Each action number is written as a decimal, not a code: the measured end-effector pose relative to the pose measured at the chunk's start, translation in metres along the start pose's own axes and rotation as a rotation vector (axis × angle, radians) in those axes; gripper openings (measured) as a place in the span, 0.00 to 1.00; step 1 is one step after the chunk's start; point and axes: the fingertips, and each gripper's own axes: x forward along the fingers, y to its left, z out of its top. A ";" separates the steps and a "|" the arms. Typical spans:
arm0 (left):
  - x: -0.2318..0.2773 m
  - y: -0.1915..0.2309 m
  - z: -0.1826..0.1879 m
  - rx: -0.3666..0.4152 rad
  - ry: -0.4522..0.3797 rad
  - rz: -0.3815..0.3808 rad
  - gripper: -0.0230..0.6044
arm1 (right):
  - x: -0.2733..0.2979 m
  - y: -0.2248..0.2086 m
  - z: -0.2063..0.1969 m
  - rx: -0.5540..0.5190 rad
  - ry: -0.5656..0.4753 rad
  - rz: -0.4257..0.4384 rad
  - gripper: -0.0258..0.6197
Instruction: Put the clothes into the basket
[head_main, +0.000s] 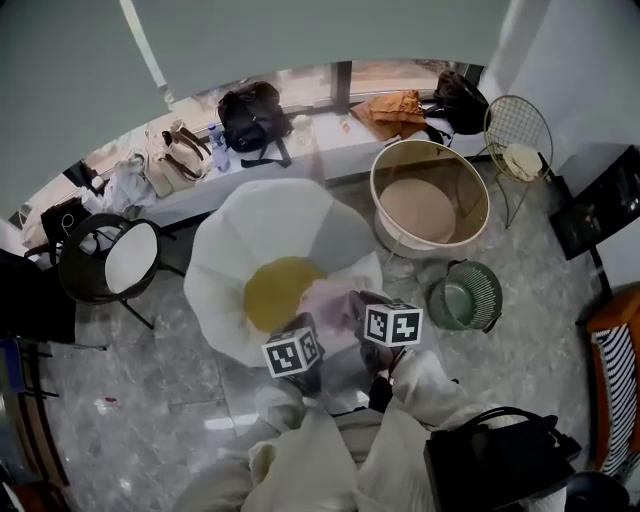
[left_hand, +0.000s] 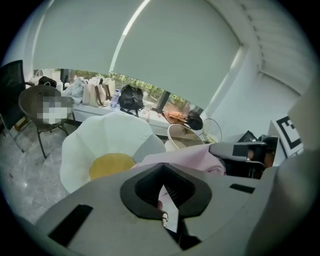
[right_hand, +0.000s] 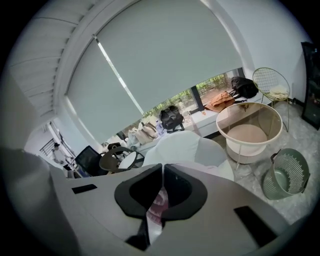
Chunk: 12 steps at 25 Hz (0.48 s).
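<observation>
One round black-rimmed chair (head_main: 128, 256) stood at far left on the grey stone floor (head_main: 150, 400). Behind it, a beige handbag (head_main: 178, 152) and a black backpack (head_main: 252, 112) sat on the window ledge (head_main: 320, 150).

At centre lay a large flower-shaped cushion (head_main: 270, 225), with white petals around a yellow middle. Over its near edge hung the pink garment (head_main: 330, 300), gripped from both sides and lifted off the floor.

The left claw (left_hand: 162, 172) was closed, its black pads meeting at the tips with pale cloth pinched between them. Its marker cube (head_main: 293, 352) showed in the head view just left of the other cube (head_main: 392, 325).

The right claw (right_hand: 163, 172) was likewise shut, a fold of the pink fabric caught between its pads. Pale sleeves (head_main: 430, 385) reached in from the bottom of the head view.

Further right on the ledge lay an orange cloth (head_main: 390, 112) and a dark bag (head_main: 460, 95). A round gold-rimmed table (head_main: 430, 145) stood beside the cushion.

The green ribbed basket (head_main: 445, 305) sat on the floor just below that table, to the right of the claws and apart from the garment. A gold wire chair (head_main: 517, 125) stood by the right wall, and a black handbag (head_main: 495, 462) rested at lower right.
</observation>
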 end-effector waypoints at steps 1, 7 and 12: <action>0.005 -0.015 0.004 0.015 0.004 -0.010 0.03 | -0.008 -0.011 0.009 0.010 -0.010 -0.003 0.08; 0.048 -0.074 0.012 0.120 0.030 -0.061 0.03 | -0.039 -0.074 0.043 0.032 -0.090 -0.047 0.08; 0.085 -0.149 0.031 0.179 0.056 -0.106 0.03 | -0.076 -0.135 0.079 0.095 -0.138 -0.087 0.08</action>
